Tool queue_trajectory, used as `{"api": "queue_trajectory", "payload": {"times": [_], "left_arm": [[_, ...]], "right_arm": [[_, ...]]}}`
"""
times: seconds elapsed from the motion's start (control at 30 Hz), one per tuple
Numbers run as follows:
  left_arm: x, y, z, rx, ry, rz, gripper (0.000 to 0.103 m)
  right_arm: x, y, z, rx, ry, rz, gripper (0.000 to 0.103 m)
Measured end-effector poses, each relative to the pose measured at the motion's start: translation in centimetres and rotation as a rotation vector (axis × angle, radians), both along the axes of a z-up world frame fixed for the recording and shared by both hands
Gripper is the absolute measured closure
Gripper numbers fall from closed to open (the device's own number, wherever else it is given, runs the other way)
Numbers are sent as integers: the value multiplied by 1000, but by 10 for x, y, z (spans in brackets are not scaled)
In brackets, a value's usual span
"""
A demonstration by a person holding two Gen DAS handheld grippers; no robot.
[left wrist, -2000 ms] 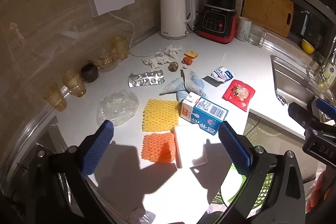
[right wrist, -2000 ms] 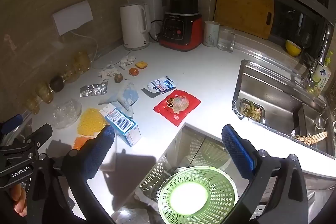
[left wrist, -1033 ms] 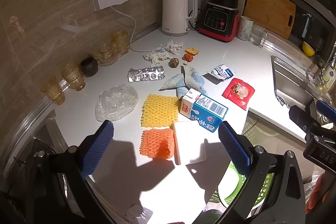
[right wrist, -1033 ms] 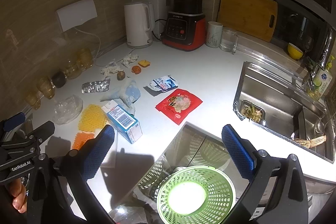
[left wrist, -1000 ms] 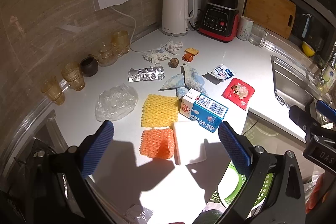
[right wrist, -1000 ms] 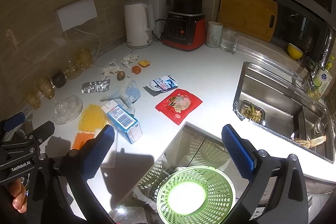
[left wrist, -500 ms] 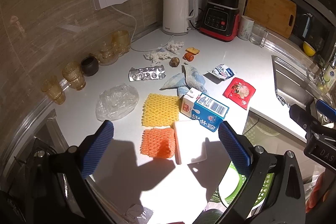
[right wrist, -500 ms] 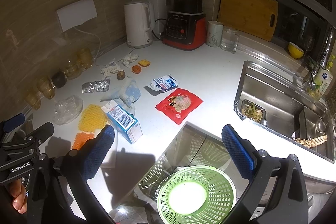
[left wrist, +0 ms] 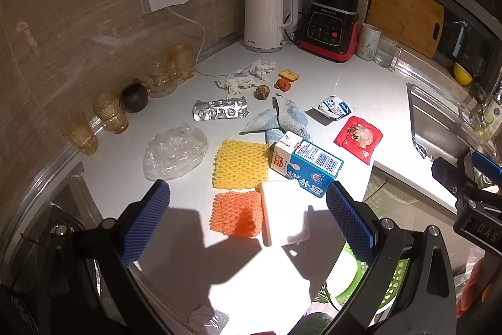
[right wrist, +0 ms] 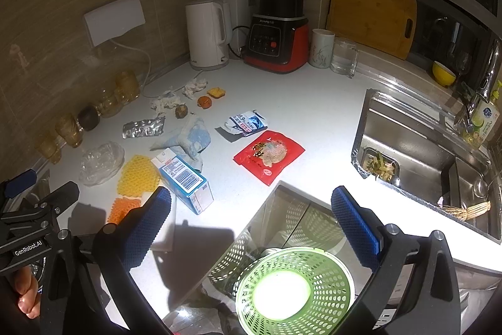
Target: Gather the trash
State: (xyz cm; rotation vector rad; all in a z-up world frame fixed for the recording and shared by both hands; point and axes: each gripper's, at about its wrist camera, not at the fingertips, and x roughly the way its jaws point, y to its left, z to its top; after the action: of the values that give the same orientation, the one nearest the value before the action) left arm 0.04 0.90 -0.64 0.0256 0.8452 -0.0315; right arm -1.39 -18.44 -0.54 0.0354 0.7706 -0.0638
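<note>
Hovering wide open and empty, left claw (left wrist: 248, 218) and right claw (right wrist: 251, 225) face littered counter (right wrist: 313, 115).

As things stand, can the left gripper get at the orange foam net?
Probably yes. The left gripper is open and holds nothing, and the orange foam net lies uncovered between its fingers' line of sight, though the white block touches its right edge.

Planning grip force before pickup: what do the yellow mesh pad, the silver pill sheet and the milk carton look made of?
Yellow mesh pad: soft foam netting, matte, open honeycomb weave. Silver pill sheet: foil-backed blister pack, shiny, with pressed-out dimples. Milk carton: printed paperboard with a slight gloss and folded edges; likely light, though its fill cannot be seen.
</note>
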Motion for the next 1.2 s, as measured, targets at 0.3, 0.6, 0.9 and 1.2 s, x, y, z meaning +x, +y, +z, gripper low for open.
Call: {"api": "queue_trajectory", "payload": {"times": [0.3, 0.6, 0.9, 1.2], "left_arm": [[1, 1, -1, 1, 0, 2, 8], [1, 2, -1, 1, 0, 1, 8], [0, 1, -1, 0, 0, 2, 8], [-1, 2, -1, -20, -15, -28, 8]], "right_arm": [[1, 0, -2, 3, 2, 1, 2], [2, -3, -2, 9, 7, 0, 2], [2, -3, -2, 12, 10, -1, 2], [3, -4, -2, 27, 3, 6, 2]]}}
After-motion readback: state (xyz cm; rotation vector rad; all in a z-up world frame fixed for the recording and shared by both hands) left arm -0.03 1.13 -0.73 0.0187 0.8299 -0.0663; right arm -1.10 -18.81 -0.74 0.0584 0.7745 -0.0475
